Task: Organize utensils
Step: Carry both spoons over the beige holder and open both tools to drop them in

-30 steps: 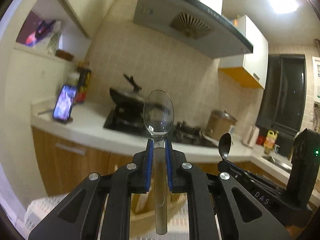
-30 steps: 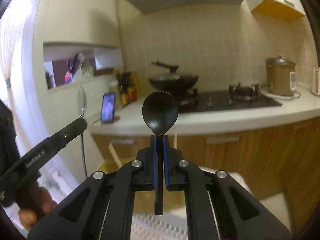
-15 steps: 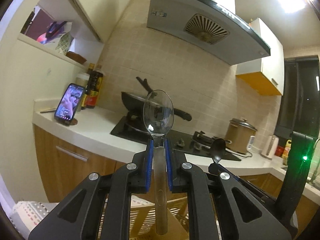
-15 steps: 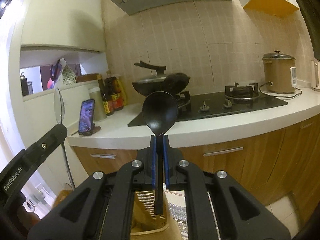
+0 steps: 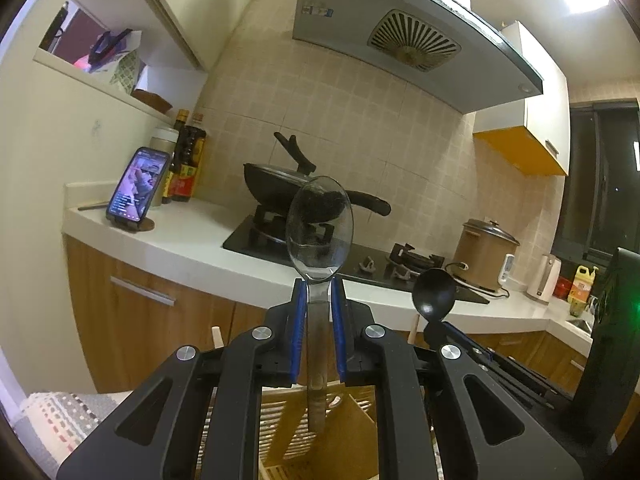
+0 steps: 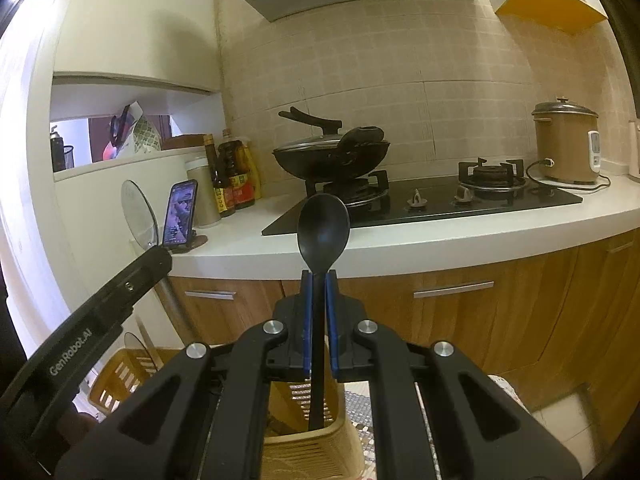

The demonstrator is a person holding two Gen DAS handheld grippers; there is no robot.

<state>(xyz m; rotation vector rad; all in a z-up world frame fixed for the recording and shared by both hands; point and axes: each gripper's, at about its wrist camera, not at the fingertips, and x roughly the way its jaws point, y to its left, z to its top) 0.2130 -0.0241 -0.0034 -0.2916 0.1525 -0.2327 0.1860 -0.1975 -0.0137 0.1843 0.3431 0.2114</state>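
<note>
The clear spoon (image 5: 319,229) is standing upright, bowl up, with its neck pinched between the blue pads of the left gripper (image 5: 319,312), and the black spoon (image 6: 323,231) is being held the same way by the right gripper (image 6: 319,292). Each handle is hanging down over a slatted tan basket (image 6: 316,450) below.

Over the last second both views have been tipping downward and drawing closer: the basket was only a sliver at the bottom edge a moment ago, and now its slats are filling the gap beneath each gripper. The black spoon's handle tip is sitting right at the basket's rim in the right view. I'd say both spoons are being brought down for insertion, handle first, and neither has been let go yet.

Both grippers are pointing roughly level toward the stove, side by side; the right one is showing up low on the right of the left view, and the left one is angling in from the left of the right view. Behind them, a wok (image 6: 332,156) is sitting on the hob and a phone (image 5: 136,190) is propped on the white counter (image 5: 188,240).
</note>
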